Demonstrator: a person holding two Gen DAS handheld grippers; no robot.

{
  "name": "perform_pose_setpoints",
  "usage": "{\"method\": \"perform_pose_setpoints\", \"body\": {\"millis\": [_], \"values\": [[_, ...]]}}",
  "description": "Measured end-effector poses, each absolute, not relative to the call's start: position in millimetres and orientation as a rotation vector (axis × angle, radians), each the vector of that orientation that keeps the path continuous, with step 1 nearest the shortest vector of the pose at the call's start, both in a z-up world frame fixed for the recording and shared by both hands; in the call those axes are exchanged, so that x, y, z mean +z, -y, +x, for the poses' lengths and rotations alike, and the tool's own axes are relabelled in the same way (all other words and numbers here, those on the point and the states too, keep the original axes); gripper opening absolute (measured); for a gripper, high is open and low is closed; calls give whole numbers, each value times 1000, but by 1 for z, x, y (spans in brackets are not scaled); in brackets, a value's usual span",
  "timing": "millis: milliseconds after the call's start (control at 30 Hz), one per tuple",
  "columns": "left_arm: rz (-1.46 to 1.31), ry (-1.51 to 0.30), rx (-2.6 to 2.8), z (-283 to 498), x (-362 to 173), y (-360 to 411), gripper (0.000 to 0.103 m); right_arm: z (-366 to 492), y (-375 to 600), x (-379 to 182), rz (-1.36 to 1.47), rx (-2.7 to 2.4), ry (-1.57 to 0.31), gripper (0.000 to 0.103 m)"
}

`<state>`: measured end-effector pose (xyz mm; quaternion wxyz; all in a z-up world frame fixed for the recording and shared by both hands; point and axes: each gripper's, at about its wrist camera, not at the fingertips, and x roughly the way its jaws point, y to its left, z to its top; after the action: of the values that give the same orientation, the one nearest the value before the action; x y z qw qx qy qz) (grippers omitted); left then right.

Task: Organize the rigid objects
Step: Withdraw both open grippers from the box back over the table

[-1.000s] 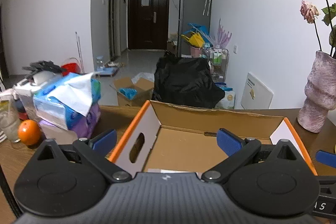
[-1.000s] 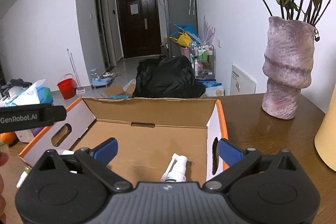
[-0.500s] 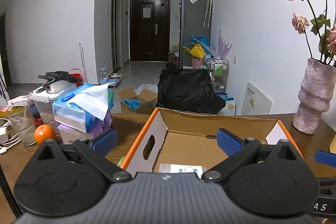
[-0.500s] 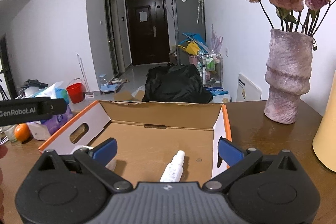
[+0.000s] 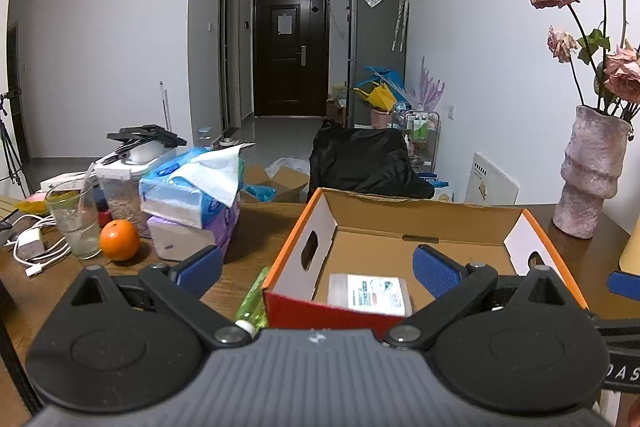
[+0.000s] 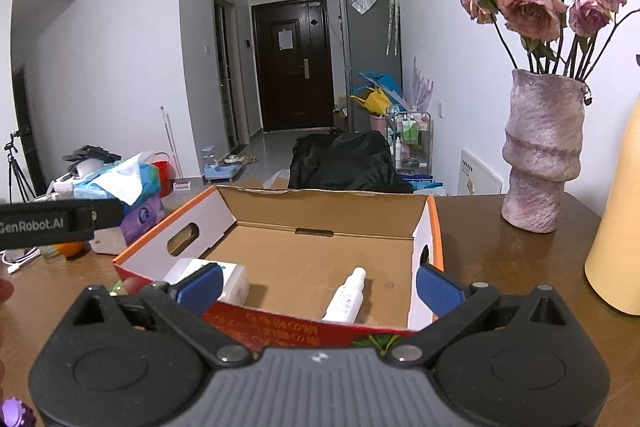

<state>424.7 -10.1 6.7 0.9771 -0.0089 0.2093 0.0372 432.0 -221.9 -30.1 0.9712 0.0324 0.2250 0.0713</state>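
Left wrist view, green bottle [image 5: 253,303] half hidden, box [image 5: 416,211] front cut off

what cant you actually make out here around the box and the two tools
- Green bottle, left wrist view: only its capped end shows; the box wall and the left tool body hide the rest.
- White spray bottle, right wrist view: label print too small to read.
- Purple object, right wrist view: cut off by the frame corner, unidentifiable.
- Box's near floor: hidden behind both tool bodies; right tool included.
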Motion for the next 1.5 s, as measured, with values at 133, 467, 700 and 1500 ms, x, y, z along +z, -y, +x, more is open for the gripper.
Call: {"method": "perform_pose_setpoints", "body": {"millis": [133,467,700,1500], "values": [[-13,-428,78,410,6,6,103,418,222,-27,69,146,-445,103],[-6,-431,87,373,7,-5,103,383,214,-24,53,163,-426,103],[4,-433,86,347,7,-11,103,357,205,-27,34,186,-423,103],[-19,-499,119,266,-23,-55,103,279,155,-43,-31,287,-442,103]]}}
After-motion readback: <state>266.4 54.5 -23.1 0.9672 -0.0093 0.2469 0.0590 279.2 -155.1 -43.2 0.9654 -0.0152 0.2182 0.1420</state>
